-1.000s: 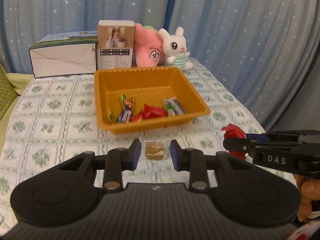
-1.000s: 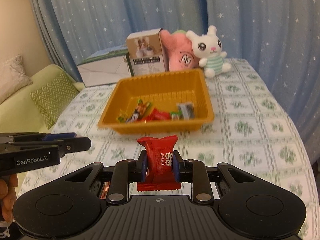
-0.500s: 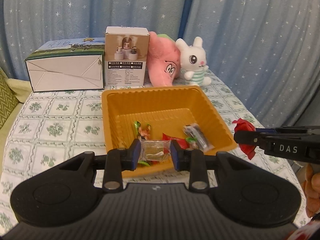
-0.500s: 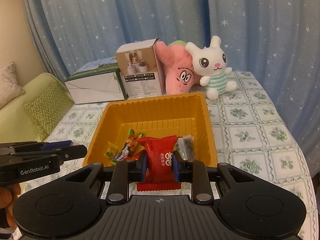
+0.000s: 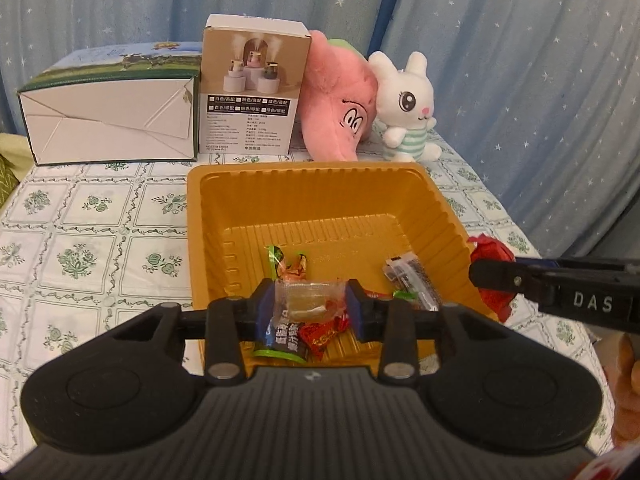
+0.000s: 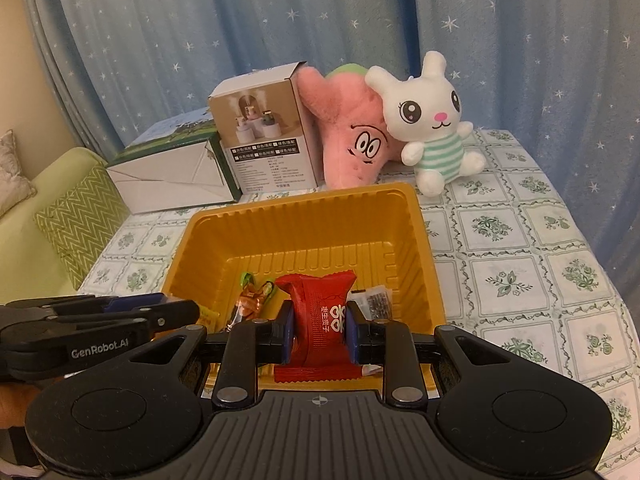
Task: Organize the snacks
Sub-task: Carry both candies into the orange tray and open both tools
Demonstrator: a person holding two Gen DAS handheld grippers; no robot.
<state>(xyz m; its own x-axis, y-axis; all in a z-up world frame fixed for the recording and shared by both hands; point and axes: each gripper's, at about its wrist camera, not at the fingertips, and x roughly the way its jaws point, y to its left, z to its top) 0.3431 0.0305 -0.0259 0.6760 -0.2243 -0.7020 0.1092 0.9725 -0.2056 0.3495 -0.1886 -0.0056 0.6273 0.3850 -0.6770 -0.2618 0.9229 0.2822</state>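
Orange plastic made up the tray point(image 5: 440, 216) that sat on the tabletop point(image 5: 92, 240), which wore a cloth with green flowers. The left claw point(image 5: 311, 306) hung over the near end of the tray. Its jaws had just been opening, and a clear-wrapped snack point(image 5: 310, 300) sat between them with its crinkly ends at the blue pads; whether the pads pressed on it could not be told. The right claw point(image 6: 319, 332) hung over the near edge of the tray too, squeezed tight on a red snack packet point(image 6: 320, 312) that stood up between its pads. In the left view the right claw came in from the right side, with the red packet at its tip just over the tray's right rim. Down in the tray lay a few more wrapped snacks: a green and orange candy point(image 5: 288, 266), a dark packet point(image 5: 412, 276), and a small red one point(image 5: 320, 334). Behind the tray stood a big white box point(image 5: 108, 120), a small brown box point(image 5: 252, 88), a pink plush toy point(image 5: 340, 100), and a white plush bunny point(image 5: 408, 112). Blue curtains with little stars point(image 5: 500, 60) hung at the back.
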